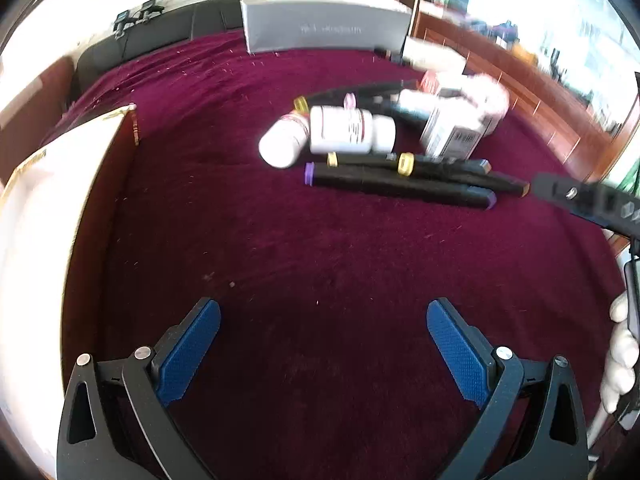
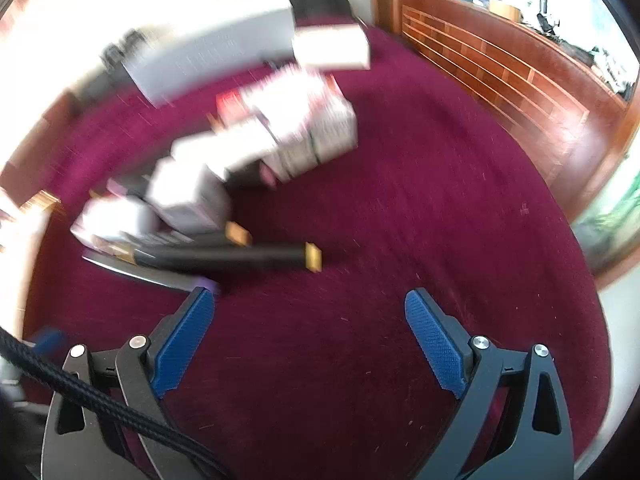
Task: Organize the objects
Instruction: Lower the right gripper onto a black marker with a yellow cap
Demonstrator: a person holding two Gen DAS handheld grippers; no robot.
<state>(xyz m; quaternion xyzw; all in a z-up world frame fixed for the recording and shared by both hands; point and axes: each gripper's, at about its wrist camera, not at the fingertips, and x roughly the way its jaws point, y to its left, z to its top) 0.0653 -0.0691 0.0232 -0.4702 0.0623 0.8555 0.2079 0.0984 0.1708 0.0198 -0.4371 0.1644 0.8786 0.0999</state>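
Observation:
On the maroon cloth lie two white pill bottles [image 1: 344, 130], several black markers [image 1: 400, 184] with coloured caps, and small white boxes [image 1: 452, 132]. My left gripper [image 1: 323, 312] is open and empty, well short of them. My right gripper [image 2: 309, 300] is open and empty; a black marker with orange ends [image 2: 240, 256] lies just ahead of its left finger. The boxes [image 2: 288, 128] and bottles are blurred in the right wrist view. The right gripper's body [image 1: 588, 200] enters the left wrist view from the right.
A grey box [image 1: 324, 26] stands at the far edge of the cloth. A white open box with brown edges [image 1: 52, 208] sits at the left. A wooden railing [image 2: 500, 68] runs along the right. A gloved hand [image 1: 620, 356] shows at the right edge.

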